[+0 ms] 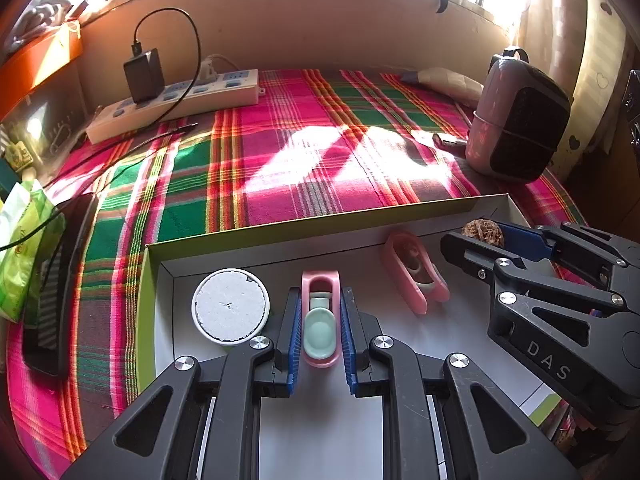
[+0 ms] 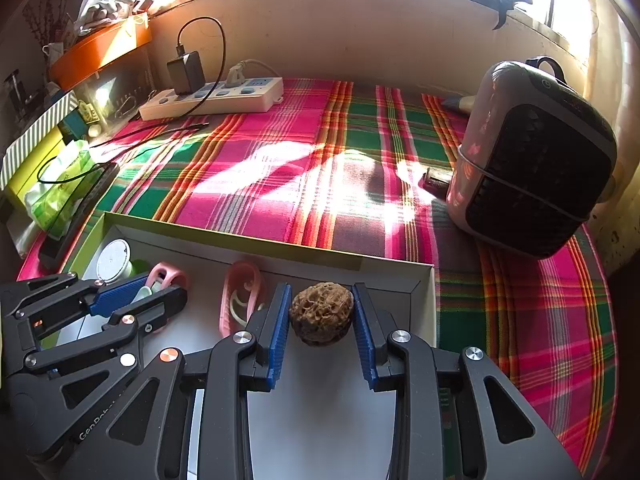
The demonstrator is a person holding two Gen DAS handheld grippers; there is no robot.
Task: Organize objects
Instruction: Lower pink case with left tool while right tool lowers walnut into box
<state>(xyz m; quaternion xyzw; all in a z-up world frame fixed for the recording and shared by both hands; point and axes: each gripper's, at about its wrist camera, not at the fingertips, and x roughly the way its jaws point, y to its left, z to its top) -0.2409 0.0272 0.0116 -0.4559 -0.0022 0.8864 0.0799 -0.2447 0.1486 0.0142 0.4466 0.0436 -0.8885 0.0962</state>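
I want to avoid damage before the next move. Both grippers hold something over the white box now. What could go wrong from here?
1. The left gripper pinches the pink clipper right beside the white round lid; lowering it may knock the lid.
2. The walnut in the right gripper is round and could roll after release.
3. It is near the box wall and might fall out onto the cloth.

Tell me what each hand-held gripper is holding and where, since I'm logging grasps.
Left hand-held gripper: pink clip, pinched across its long sides. Right hand-held gripper: brown walnut, pinched across its middle.
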